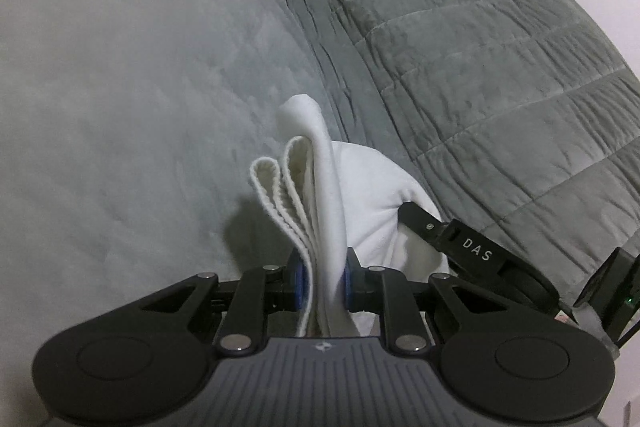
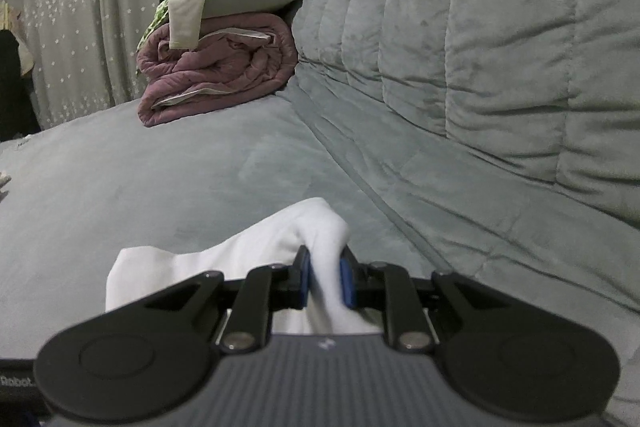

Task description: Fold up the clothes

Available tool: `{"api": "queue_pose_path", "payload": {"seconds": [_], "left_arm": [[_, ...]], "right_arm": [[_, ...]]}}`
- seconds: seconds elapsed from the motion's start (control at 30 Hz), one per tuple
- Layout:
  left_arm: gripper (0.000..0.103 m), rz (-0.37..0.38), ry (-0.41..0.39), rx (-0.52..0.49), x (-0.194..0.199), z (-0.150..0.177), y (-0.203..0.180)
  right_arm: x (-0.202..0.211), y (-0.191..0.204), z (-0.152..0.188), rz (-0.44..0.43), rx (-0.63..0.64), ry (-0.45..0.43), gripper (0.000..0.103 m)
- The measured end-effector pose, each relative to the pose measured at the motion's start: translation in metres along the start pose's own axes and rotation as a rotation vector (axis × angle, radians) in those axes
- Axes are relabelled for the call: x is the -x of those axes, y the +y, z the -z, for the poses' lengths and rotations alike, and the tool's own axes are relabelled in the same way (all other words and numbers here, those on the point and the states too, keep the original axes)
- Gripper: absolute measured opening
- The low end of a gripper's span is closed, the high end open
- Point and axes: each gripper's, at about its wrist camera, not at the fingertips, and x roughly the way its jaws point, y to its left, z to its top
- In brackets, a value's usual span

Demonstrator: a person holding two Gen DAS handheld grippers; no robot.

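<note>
A white garment (image 1: 360,195) is held between both grippers just above the grey sofa seat (image 1: 120,107). In the left wrist view my left gripper (image 1: 323,277) is shut on a bunch of its folded, hemmed edges, which stick up in front of the blue pads. The right gripper's black body (image 1: 472,247) shows at the lower right of that view, reaching into the cloth. In the right wrist view my right gripper (image 2: 325,279) is shut on another bunch of the white garment (image 2: 224,259), which trails off to the left over the seat.
The grey quilted sofa backrest (image 2: 480,47) rises on the right. A stack of folded bedding and clothes, with a mauve quilt (image 2: 216,75) at the bottom, sits at the far end of the seat. A star-patterned curtain (image 2: 72,7) hangs behind.
</note>
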Motion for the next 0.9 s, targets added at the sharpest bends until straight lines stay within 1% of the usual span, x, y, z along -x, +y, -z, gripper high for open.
{"api": "queue_pose_path", "payload": {"seconds": [0.13,0.2,0.3,0.37,0.47,0.63,0.73,0.83,0.9], "left_arm": [[0.017,-0.036,0.010,-0.001,-0.011,0.003,0.005],[0.017,-0.059,0.017,-0.001,-0.015,0.005,0.010],[0.018,-0.045,0.017,0.007,-0.015,0.007,0.017],[0.018,-0.043,0.020,0.005,-0.015,0.007,0.017],[0.018,-0.043,0.022,0.000,-0.015,0.007,0.018],[0.019,-0.028,0.031,0.047,-0.015,0.008,0.022],[0.021,-0.031,0.041,0.051,-0.011,0.008,0.021],[0.024,-0.033,0.047,0.054,-0.007,0.010,0.020],[0.027,-0.037,0.047,0.050,-0.005,0.012,0.019]], "right_arm": [[-0.010,-0.009,0.008,0.019,-0.013,0.043,0.017],[-0.014,-0.013,0.012,0.047,-0.027,0.073,0.023],[-0.012,-0.027,0.011,0.092,-0.097,0.082,0.024],[-0.009,-0.038,0.010,0.070,-0.162,0.097,0.025],[-0.006,-0.051,0.012,0.021,-0.234,0.136,0.032],[-0.011,-0.054,0.021,0.018,-0.231,0.216,0.032],[-0.011,-0.054,0.026,0.011,-0.218,0.269,0.036],[-0.010,-0.054,0.031,0.022,-0.198,0.297,0.033],[-0.011,-0.053,0.034,0.032,-0.195,0.309,0.027]]}}
